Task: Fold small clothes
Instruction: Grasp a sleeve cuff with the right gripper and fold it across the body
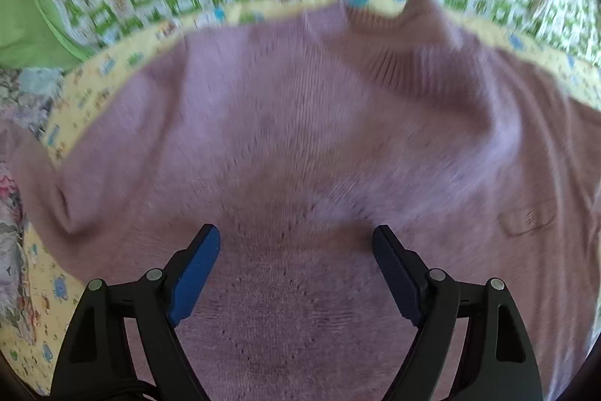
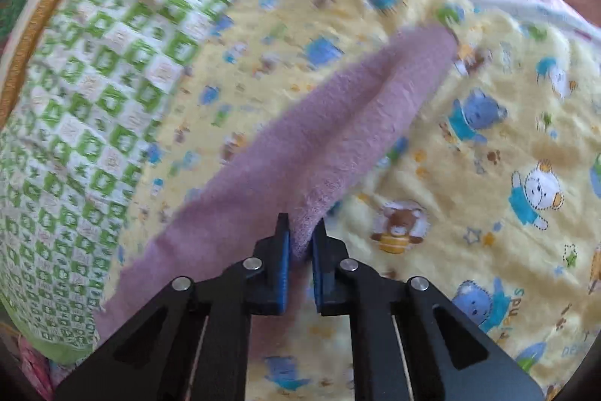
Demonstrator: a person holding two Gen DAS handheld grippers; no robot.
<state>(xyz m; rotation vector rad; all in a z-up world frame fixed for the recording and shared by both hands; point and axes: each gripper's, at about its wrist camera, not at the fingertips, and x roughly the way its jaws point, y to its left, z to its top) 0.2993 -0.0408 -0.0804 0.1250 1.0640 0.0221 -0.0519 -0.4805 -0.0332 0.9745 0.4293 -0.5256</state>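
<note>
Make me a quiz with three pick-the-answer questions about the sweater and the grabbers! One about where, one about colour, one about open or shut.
1. What does the sweater lie on?
A. a yellow cartoon blanket
B. a wooden floor
C. a glass table

2. What colour is the sweater?
A. bright orange
B. dusty pink-purple
C. black

3. How do the right gripper jaws stand?
A. wide open over bare blanket
B. out of view
C. closed on a sweater edge

Answers:
1 A: yellow bear-print blanket shows all around the knit.
2 B: the knit is pinkish mauve in both views.
3 C: the blue pads pinch mauve fabric, while the left gripper is open above the sweater.
</note>
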